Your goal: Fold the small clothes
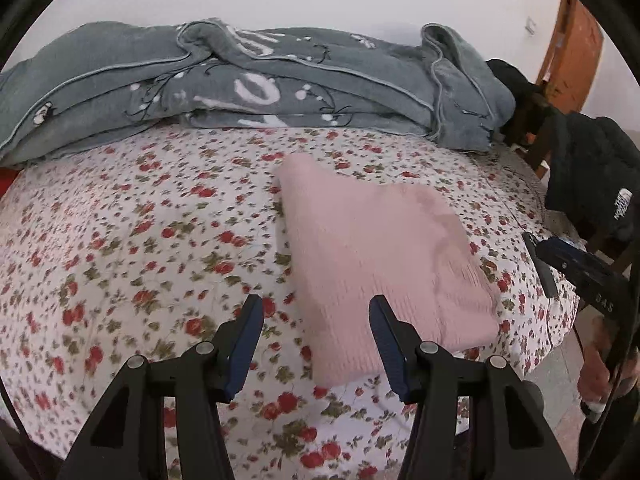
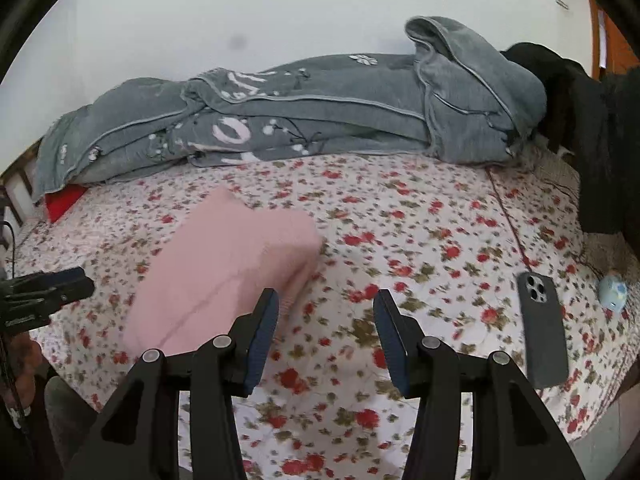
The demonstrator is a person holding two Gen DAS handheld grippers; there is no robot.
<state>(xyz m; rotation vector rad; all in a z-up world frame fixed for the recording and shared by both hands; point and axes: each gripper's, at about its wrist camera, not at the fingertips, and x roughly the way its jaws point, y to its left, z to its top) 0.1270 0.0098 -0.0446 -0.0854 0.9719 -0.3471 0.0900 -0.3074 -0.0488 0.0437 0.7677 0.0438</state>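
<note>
A pink knitted garment (image 1: 380,264) lies folded in a compact rectangle on the flowered bed sheet (image 1: 140,240). It also shows in the right wrist view (image 2: 224,268), left of centre. My left gripper (image 1: 316,312) is open and empty, held above the sheet at the garment's near left corner. My right gripper (image 2: 326,308) is open and empty, just right of the garment's near edge. The right gripper also shows at the right edge of the left wrist view (image 1: 560,268). The left gripper shows at the left edge of the right wrist view (image 2: 52,292).
A grey blanket (image 1: 248,80) is heaped along the back of the bed against the wall. A grey phone (image 2: 544,328) and a small pale blue object (image 2: 613,292) lie on the right of the sheet. A dark jacket (image 1: 592,172) hangs on a chair at the bed's right.
</note>
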